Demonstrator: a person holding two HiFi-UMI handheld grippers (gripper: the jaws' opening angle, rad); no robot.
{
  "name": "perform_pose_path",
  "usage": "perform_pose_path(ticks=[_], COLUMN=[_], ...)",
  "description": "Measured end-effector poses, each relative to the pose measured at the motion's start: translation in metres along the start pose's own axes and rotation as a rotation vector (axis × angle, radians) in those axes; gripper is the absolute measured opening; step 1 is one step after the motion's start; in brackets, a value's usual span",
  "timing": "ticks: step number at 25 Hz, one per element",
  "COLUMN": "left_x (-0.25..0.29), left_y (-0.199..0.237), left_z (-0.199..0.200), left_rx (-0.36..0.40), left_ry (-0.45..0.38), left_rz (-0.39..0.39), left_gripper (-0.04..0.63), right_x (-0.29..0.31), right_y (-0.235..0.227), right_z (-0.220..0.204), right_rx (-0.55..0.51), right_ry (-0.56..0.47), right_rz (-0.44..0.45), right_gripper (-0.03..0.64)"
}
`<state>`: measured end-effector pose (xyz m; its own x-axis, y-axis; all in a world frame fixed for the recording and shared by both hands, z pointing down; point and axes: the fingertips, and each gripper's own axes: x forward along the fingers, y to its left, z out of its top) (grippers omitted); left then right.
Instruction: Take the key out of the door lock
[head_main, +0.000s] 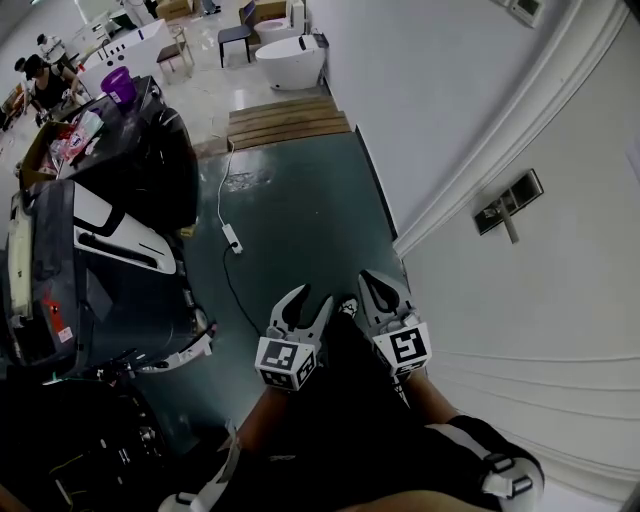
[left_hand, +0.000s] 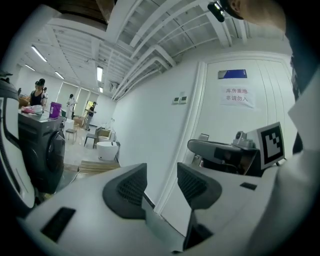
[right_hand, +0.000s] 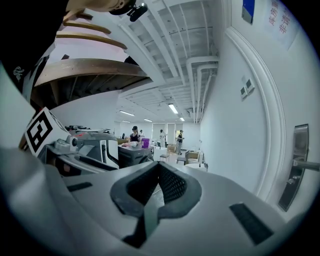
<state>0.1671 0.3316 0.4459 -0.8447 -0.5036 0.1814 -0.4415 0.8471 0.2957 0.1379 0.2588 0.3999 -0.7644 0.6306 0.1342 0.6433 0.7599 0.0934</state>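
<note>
Two claws are held low and close to the person's body, side by side and just apart, with their tips over the floor. The left claw (head_main: 312, 300) is seen with its dark ribbed jaws parted by a moderate gap. In the left gripper view, only the far wall is seen between the jaws of the left claw (left_hand: 161, 176). The right claw (head_main: 383, 292) is drawn together. In the right gripper view its pads (right_hand: 172, 186) are seen meeting at the tips, with nothing gripped.

Beyond the claws, a dark teal floor (head_main: 300, 190) is crossed by a thin cable carrying a white power strip (head_main: 232, 238).

At the right stands a white panelled door (head_main: 560, 330). A grey metal lock plate (head_main: 508, 203) is fixed to it, well apart from both claws. The same plate is caught at the right edge of the right gripper view (right_hand: 298, 165). A slim metal piece stands out from the plate, but whether it is the key or a handle cannot be told.

Farther left, a purple bucket (head_main: 119, 84) is set on a black machine (head_main: 140, 160). Pale wooden steps (head_main: 288, 121) and a white oval bathtub (head_main: 290, 62) are seen at the back.
</note>
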Motion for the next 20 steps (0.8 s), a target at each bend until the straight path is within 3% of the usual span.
perform_pose_path(ticks=[9, 15, 20], left_x=[0.095, 0.193, 0.262], left_y=[0.045, 0.029, 0.004], left_z=[0.053, 0.076, 0.065], left_rx=[0.082, 0.105, 0.106], left_ry=[-0.025, 0.007, 0.087], left_rz=[0.001, -0.113, -0.229], left_gripper=[0.181, 0.181, 0.181], right_x=[0.074, 0.086, 0.078], right_y=[-0.089, -0.173, -0.240], right_z=[0.019, 0.018, 0.001], right_rx=[-0.003, 0.027, 0.045], right_ry=[-0.071, -0.065, -0.030], right_rz=[-0.037, -0.127, -0.235], right_gripper=[0.008, 0.008, 0.008])
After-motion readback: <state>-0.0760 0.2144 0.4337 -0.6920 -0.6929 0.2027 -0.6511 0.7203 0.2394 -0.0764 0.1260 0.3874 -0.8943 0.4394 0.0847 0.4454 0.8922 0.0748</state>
